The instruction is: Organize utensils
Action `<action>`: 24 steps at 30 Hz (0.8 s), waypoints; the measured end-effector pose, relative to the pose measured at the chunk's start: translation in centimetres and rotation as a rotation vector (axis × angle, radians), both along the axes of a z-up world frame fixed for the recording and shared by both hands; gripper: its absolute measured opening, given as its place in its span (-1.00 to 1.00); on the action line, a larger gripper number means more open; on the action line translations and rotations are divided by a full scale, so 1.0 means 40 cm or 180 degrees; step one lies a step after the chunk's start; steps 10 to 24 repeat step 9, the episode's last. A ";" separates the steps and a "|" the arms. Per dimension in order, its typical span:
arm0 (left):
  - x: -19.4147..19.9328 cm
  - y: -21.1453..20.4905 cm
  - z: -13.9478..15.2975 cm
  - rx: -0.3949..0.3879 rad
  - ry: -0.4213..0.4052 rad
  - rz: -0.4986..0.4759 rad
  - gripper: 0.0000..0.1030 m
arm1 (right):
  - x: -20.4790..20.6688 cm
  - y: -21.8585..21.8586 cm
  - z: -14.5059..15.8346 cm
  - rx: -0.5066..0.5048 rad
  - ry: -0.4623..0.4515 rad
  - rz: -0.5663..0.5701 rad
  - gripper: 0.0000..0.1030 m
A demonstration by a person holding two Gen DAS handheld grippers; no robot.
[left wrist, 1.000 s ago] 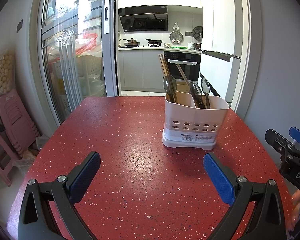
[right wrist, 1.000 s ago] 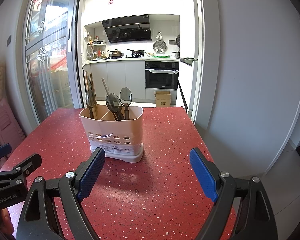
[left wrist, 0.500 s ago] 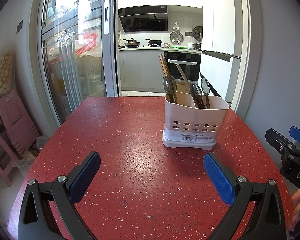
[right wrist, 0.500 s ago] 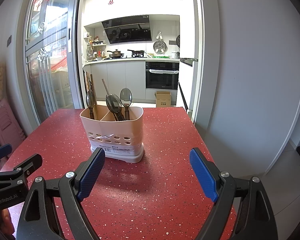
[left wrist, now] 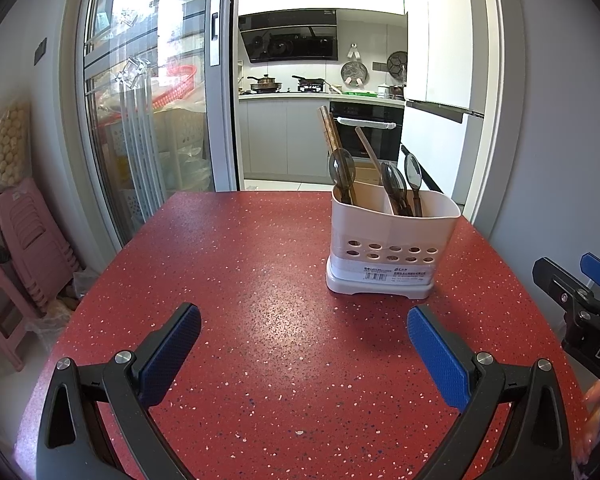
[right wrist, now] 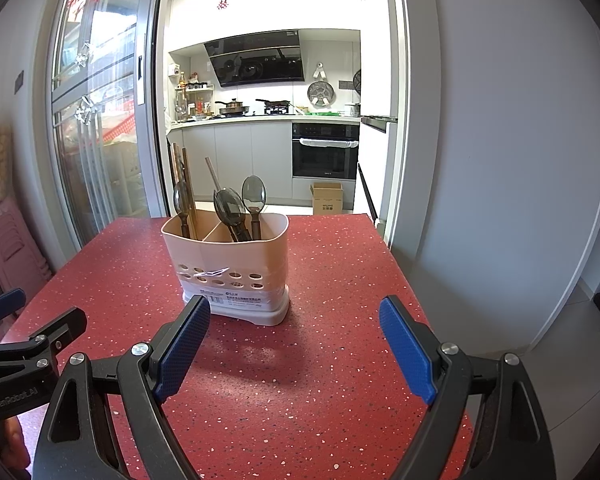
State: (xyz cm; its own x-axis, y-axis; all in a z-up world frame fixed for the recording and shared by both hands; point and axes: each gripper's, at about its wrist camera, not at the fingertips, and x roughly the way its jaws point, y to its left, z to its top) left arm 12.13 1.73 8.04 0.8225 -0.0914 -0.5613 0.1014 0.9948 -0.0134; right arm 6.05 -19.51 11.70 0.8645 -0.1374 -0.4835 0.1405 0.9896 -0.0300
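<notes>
White plastic, your utensil holder stands upright on the red speckled table, toward its far edge and nearer the right side than the left. A divider splits it into two compartments. The left one holds one spoon and the wooden chopsticks; the right one holds two spoons and another wooden stick, all standing with bowls up. Your left gripper hovers over the near part of the table with its jaws spread wide and nothing between them. Your right gripper hovers close in front of the holder, jaws wide too and holding nothing; its left pad appears just in front of the holder's base.
</notes>
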 end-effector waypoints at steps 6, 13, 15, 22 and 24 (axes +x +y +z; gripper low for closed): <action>0.004 0.003 -0.004 -0.0008 0.0025 0.0003 1.00 | 0.001 0.000 0.000 0.0000 0.0002 -0.0003 0.72; 0.005 0.006 -0.006 -0.0026 0.0047 -0.0018 1.00 | 0.001 0.001 0.001 -0.0006 0.0003 0.0001 0.72; 0.005 0.006 -0.006 -0.0026 0.0047 -0.0018 1.00 | 0.001 0.001 0.001 -0.0006 0.0003 0.0001 0.72; 0.005 0.006 -0.006 -0.0026 0.0047 -0.0018 1.00 | 0.001 0.001 0.001 -0.0006 0.0003 0.0001 0.72; 0.005 0.006 -0.006 -0.0026 0.0047 -0.0018 1.00 | 0.001 0.001 0.001 -0.0006 0.0003 0.0001 0.72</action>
